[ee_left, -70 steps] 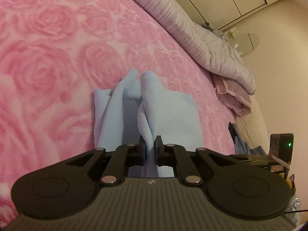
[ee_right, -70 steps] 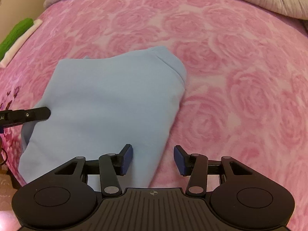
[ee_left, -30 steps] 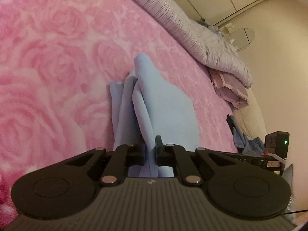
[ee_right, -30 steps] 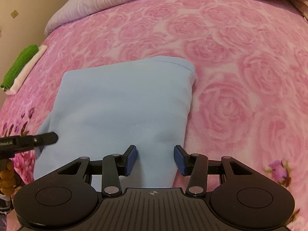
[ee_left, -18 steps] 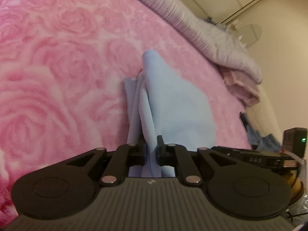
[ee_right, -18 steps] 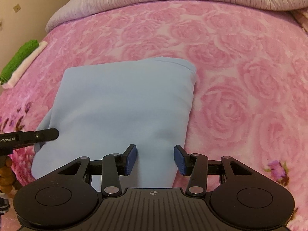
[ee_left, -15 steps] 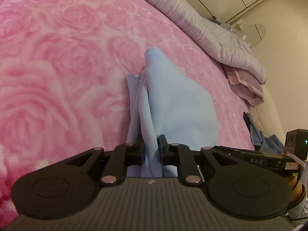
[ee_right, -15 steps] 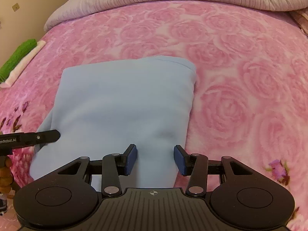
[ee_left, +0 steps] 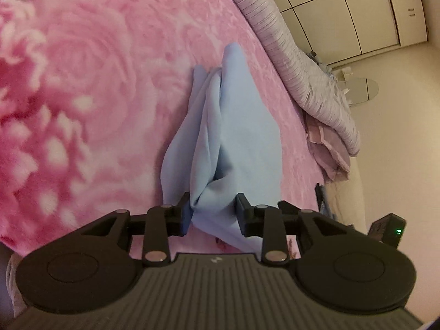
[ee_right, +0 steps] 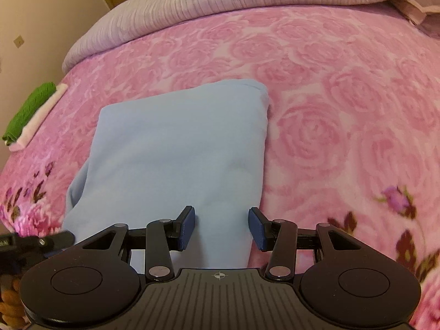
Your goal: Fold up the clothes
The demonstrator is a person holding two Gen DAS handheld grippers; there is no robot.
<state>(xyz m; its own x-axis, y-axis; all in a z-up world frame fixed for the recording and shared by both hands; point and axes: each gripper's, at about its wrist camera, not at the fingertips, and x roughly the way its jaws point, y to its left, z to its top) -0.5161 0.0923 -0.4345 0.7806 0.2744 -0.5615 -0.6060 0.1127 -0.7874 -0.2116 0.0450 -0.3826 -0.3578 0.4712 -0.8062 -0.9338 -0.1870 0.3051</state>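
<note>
Left wrist view shows the left gripper (ee_left: pixel 213 210), jaws just opening, releasing the folded light-blue garment (ee_left: pixel 239 137) bunched between them, while the right gripper (ee_right: pixel 221 229) hovers open above its near edge.

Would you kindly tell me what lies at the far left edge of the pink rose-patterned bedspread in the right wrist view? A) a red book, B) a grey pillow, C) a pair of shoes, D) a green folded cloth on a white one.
D: the green folded cloth rests on a white one at the pink rose-patterned bedspread's left edge.
</note>
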